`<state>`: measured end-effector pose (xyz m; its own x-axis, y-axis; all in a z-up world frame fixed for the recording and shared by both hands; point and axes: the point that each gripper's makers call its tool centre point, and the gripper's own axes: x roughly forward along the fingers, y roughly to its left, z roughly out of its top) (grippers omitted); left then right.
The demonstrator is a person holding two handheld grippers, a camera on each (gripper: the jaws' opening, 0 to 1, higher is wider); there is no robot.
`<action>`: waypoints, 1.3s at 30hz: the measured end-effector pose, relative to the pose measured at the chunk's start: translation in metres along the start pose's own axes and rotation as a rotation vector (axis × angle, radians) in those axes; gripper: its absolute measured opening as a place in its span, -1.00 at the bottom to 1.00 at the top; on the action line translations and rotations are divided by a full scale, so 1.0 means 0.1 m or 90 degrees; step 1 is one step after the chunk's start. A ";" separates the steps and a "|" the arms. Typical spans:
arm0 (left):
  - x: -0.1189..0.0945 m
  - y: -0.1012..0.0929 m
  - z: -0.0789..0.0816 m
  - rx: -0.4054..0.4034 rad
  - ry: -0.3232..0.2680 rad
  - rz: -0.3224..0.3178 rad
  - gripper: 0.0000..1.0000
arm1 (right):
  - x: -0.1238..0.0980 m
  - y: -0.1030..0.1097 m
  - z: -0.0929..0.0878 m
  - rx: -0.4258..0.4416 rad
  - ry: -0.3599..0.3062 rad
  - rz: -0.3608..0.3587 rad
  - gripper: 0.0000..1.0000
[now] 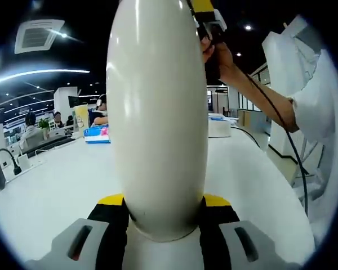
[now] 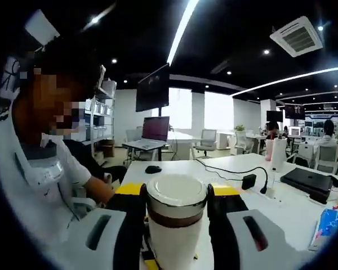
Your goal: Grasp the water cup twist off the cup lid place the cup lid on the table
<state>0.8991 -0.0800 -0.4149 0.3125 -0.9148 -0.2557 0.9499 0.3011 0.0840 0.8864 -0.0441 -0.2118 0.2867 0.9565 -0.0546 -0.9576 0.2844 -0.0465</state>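
Tall cream-white plastic water cup (image 1: 158,118), raised above the white tabletop (image 1: 56,191): body clenched by left tool (image 1: 163,207); cream round cup lid (image 2: 176,191), judged still seated, gripped by right tool (image 2: 176,198). Twisting and placing remained.

left gripper (image 1: 164,211) jaws clamp white water cup (image 1: 158,112) | right gripper (image 1: 205,17) at cup top | table (image 1: 56,185) below
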 end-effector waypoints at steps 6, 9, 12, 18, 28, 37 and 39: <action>0.00 -0.01 0.01 0.004 -0.002 -0.003 0.01 | 0.02 0.07 0.00 -0.013 0.010 0.004 -0.09; 0.00 -0.02 0.01 0.007 -0.003 -0.006 0.01 | 0.01 0.08 0.00 -0.016 0.021 0.013 -0.10; 0.00 -0.03 0.01 0.009 -0.004 -0.008 0.01 | 0.02 0.09 -0.01 -0.008 0.031 0.025 -0.09; 0.00 -0.03 0.01 0.003 -0.002 -0.007 0.01 | 0.03 0.08 -0.03 -0.003 0.056 0.023 -0.09; 0.01 -0.05 0.02 0.003 -0.002 -0.009 0.01 | -0.01 0.18 0.31 -0.029 0.009 -0.155 0.51; 0.01 -0.05 0.02 0.002 -0.002 -0.008 0.01 | -0.04 0.01 0.25 -0.048 -0.012 -0.465 0.80; 0.01 -0.05 0.02 0.002 -0.002 -0.008 0.01 | -0.04 0.01 0.29 -0.082 -0.022 -0.546 0.79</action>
<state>0.8946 -0.0829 -0.4138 0.3001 -0.9196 -0.2535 0.9539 0.2881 0.0842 0.8838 -0.0456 -0.1828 0.9053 0.4169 0.0816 -0.3996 0.9009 -0.1696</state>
